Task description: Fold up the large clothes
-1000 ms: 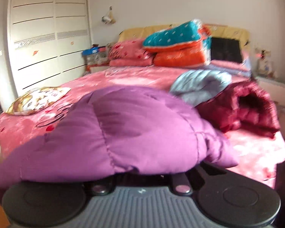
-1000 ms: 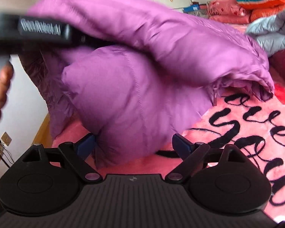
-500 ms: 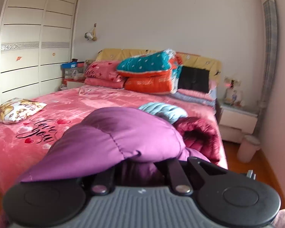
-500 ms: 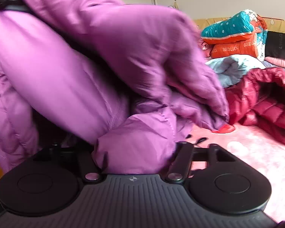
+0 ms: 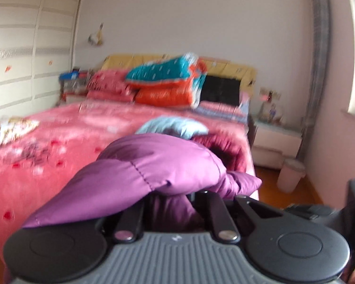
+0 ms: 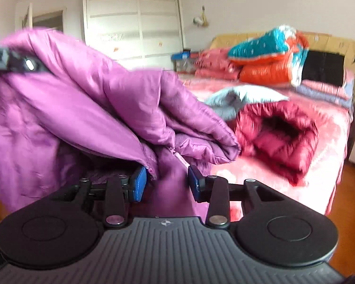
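A puffy purple down jacket hangs bunched between both grippers above the near edge of the bed. My left gripper is shut on a fold of it; the fabric drapes over the fingertips and hides them. In the right wrist view the jacket fills the left half, with the left gripper's black body at its upper left. My right gripper has a lower fold of the jacket between its blue pads; its jaws are closing and the pads press the fabric.
The bed with its pink cover stretches ahead. On it lie a dark red jacket, a light blue jacket, stacked quilts and a printed cushion. A wardrobe stands left, a nightstand and bin right.
Both grippers rose and swung right along the bed with the jacket. The right jaws went from wide open around the fabric to pinching a fold.
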Tool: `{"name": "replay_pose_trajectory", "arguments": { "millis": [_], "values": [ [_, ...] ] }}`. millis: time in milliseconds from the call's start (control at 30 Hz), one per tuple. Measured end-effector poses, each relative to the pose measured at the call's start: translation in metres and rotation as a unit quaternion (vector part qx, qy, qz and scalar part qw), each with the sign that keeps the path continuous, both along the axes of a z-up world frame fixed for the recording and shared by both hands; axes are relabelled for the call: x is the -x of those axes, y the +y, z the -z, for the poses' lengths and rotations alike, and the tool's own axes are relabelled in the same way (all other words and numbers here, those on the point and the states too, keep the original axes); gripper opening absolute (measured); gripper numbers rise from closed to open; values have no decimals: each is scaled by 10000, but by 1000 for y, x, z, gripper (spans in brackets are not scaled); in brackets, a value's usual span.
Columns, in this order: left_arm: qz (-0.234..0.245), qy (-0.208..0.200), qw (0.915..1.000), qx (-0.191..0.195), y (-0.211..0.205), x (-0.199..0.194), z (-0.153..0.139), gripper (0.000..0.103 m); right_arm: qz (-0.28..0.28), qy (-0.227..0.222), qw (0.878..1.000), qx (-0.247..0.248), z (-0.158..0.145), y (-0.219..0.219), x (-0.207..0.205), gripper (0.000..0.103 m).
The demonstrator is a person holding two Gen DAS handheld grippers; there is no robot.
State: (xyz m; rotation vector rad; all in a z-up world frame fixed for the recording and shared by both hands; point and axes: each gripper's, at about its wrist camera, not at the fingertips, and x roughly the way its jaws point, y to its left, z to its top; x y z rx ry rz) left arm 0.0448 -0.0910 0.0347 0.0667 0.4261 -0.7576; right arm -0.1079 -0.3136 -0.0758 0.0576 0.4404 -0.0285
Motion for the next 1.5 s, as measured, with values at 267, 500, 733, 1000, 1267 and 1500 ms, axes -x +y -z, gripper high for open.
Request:
{"name": "replay_pose_trajectory", "arguments": {
  "millis": [267,500,733,1000,1267,1500],
  "values": [
    [-487,202,9979,-363,20,4,30,15,191,120,9950,-971,15,-29,4,101],
    [-532,111,9973,-495,32,10,31,17,173,780,9858,-1474,45,-23,-38,100],
    [-373,275,9985,-295,48,-4,29,19,-66,1290,9806,-1474,73,-16,-96,101],
    [-44,410,9989,-224,92,-35,24,30,-449,1408,9781,-1463,56,17,-159,101],
    [-495,127,9986,-159,131,-92,28,57,-578,1181,9851,-1110,35,57,-259,103],
    [-990,-220,9948,117,146,-140,47,81,-691,752,9927,-640,19,106,-345,103]
  ]
}}
